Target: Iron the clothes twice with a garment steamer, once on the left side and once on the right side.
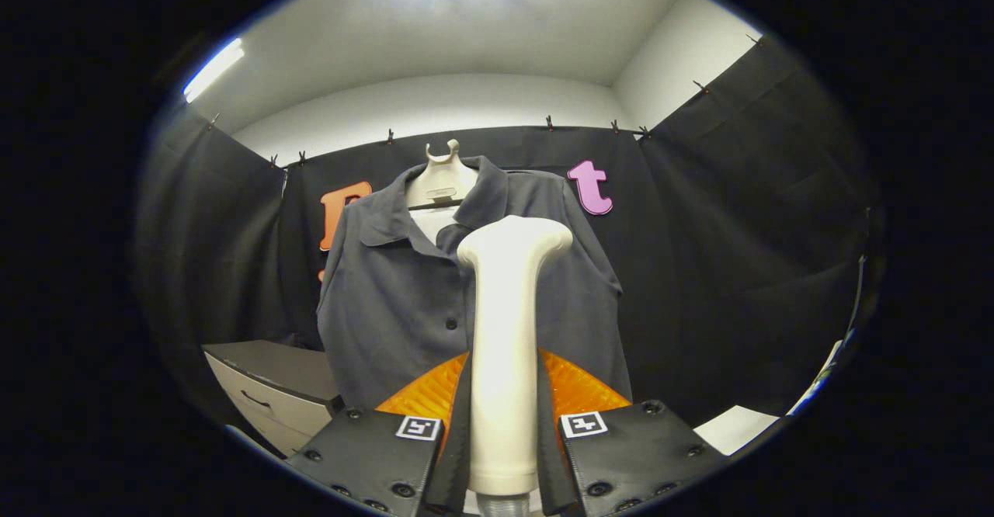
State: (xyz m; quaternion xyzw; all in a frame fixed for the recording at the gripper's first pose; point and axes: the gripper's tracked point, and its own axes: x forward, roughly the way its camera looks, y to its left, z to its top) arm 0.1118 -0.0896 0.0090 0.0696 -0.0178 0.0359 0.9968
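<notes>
Before the hung shirt [481,292], upright steamer [505,331] clamped between jaws, head rightward

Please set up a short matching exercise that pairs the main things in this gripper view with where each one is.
Things:
1. garment steamer
2. grey shirt
3. drawer cabinet
4. hanger hook

Places:
A. sticking up above the shirt's collar
B. upright between the fingers of the gripper, which press on its handle from both sides
C. hanging on the form beyond the steamer, in front of the black cloth wall
D. low down beside the shirt's lower edge

Pairs: 1-B, 2-C, 3-D, 4-A
</notes>
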